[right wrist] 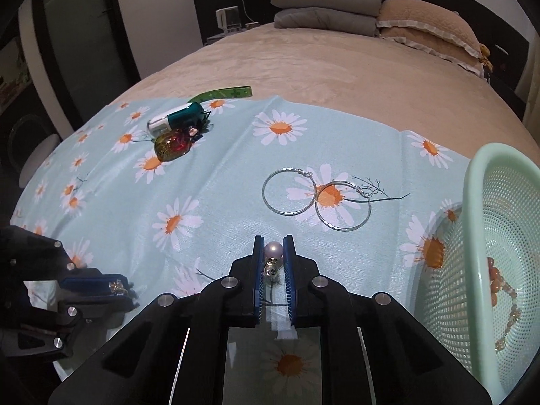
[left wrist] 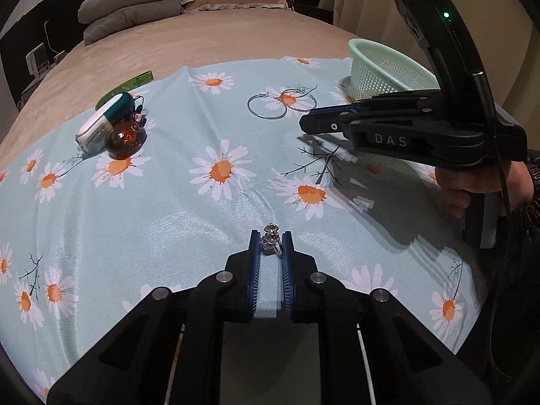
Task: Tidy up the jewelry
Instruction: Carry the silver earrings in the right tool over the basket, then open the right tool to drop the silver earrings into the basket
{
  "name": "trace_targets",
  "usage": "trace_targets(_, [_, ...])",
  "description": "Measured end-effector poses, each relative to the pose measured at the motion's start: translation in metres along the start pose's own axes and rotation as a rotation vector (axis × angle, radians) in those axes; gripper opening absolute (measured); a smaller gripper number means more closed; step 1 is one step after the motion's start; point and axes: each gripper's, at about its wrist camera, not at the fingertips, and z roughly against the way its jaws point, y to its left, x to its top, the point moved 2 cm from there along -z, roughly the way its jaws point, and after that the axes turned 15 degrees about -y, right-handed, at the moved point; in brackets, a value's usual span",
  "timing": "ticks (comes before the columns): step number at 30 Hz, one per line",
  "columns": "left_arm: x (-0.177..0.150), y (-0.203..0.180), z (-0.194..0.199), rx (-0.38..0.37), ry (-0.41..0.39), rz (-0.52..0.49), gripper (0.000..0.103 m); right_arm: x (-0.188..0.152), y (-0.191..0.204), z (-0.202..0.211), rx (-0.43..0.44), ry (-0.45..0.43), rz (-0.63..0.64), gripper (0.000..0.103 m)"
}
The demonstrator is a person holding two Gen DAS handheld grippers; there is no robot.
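Viewing from the left wrist, a crystal ring (left wrist: 271,239) is clamped between the left tool (left wrist: 271,241) fingers above the daisy cloth (left wrist: 168,175). From the right wrist, a pearl earring (right wrist: 273,260) is gripped by the right tool (right wrist: 273,251); two hoop earrings (right wrist: 315,199) lie beside the mesh basket (right wrist: 486,168).

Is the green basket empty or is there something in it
Not empty. The basket holds a beaded piece with orange-brown beads, lying against its mesh.

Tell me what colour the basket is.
Pale mint green, with a fine mesh wall. The basket shows best in the right wrist view.
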Motion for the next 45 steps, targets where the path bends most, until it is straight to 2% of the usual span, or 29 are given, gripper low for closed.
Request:
trace_targets(9, [0.039, -0.030, 0.027, 0.005, -0.041, -0.089, 0.013, 0.026, -0.007, 0.064, -0.010, -0.113, 0.028, 0.011])
trace_targets(12, [0.056, -0.045, 0.031, 0.008, -0.062, -0.138, 0.013, 0.033, -0.024, 0.085, -0.027, -0.143, 0.024, 0.011])
trace_targets(19, [0.100, -0.077, 0.027, -0.042, -0.117, -0.171, 0.013, 0.036, -0.078, 0.126, -0.102, -0.175, -0.015, 0.011])
trace_targets(31, [0.156, -0.158, -0.029, -0.145, -0.092, -0.305, 0.013, 0.011, -0.165, 0.155, -0.179, -0.177, -0.105, 0.011])
trace_targets(38, [0.167, -0.188, -0.074, -0.197, -0.037, -0.343, 0.013, -0.003, -0.193, 0.146, -0.174, -0.163, -0.124, 0.011])
trace_targets(43, [0.169, -0.197, -0.098, -0.203, -0.004, -0.353, 0.013, -0.005, -0.205, 0.139, -0.164, -0.160, -0.121, 0.011])
trace_targets(45, [0.168, -0.197, -0.103, -0.183, -0.008, -0.364, 0.016, -0.005, -0.210, 0.137, -0.175, -0.162, -0.127, 0.012])
